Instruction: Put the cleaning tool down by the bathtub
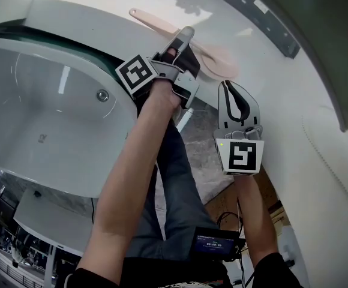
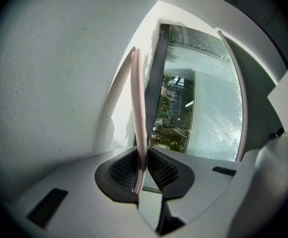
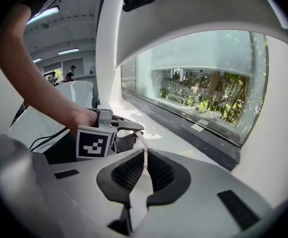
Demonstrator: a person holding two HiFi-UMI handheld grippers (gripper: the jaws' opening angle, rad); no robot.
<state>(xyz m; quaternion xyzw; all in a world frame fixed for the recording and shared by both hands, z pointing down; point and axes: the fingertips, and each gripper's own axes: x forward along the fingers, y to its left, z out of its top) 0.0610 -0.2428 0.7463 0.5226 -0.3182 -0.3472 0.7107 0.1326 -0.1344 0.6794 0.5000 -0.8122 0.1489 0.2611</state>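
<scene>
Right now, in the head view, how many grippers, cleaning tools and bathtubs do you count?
grippers: 2, the left gripper and the right gripper
cleaning tool: 1
bathtub: 1
total: 4

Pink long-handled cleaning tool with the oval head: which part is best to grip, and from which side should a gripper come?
Probably the slim flat handle of the pink long-handled cleaning tool, near its oval head, coming across it from the person's side. The handle is thin enough for jaws to press its broad faces; the left gripper is shut on it that way.
</scene>
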